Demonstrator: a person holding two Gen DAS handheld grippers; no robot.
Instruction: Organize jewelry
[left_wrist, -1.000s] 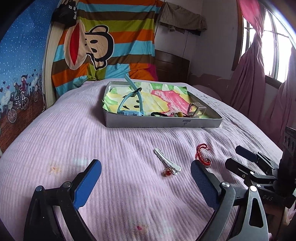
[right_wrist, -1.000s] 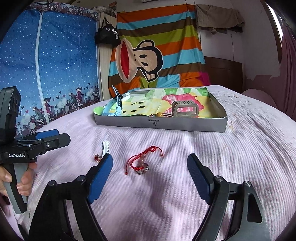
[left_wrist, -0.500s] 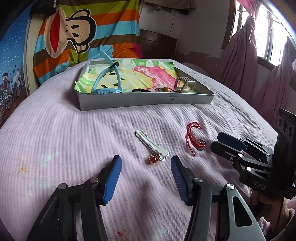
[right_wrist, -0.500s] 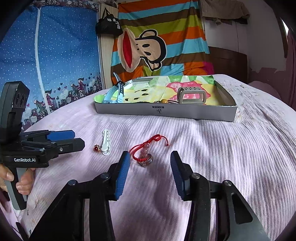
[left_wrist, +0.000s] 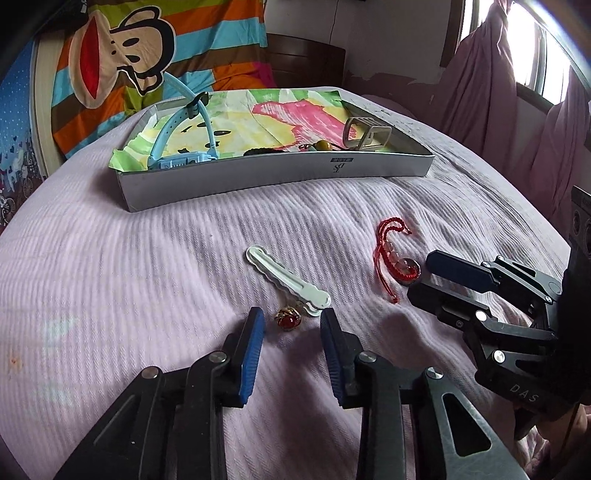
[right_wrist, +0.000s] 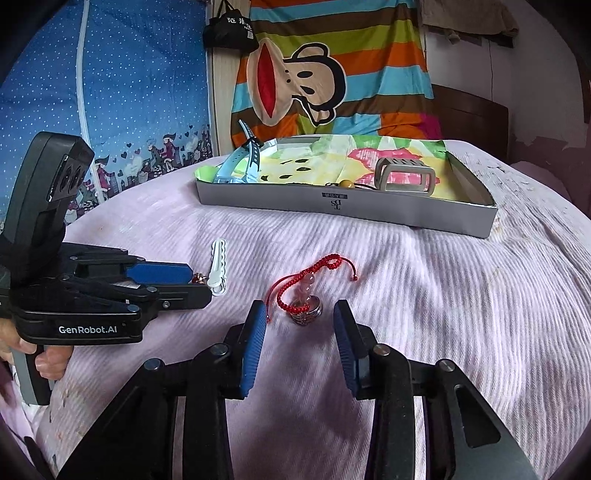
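The left gripper (left_wrist: 291, 325), jaws apart and closing, frames a small gold ring with a red stone (left_wrist: 288, 318) lying just ahead on the bed. The right gripper (right_wrist: 300, 319), also apart and closing, brackets a red braided cord bracelet with clear beads (right_wrist: 308, 286).

A tray (left_wrist: 280, 173) sits on the bed (left_wrist: 110, 266), at its far side. In it a watch (left_wrist: 181, 147) lies at the left end and a buckle (left_wrist: 365, 134) at the right, with beads (left_wrist: 321, 146) between them. Nearer on the bed, a hair clip (left_wrist: 288, 280) lies left of a cord bracelet (left_wrist: 395, 254). A small brooch (left_wrist: 288, 319) touches the clip's near end, just beyond the left tool (left_wrist: 291, 332). The bracelet's ring (right_wrist: 306, 312) lies just beyond the right tool (right_wrist: 301, 328).
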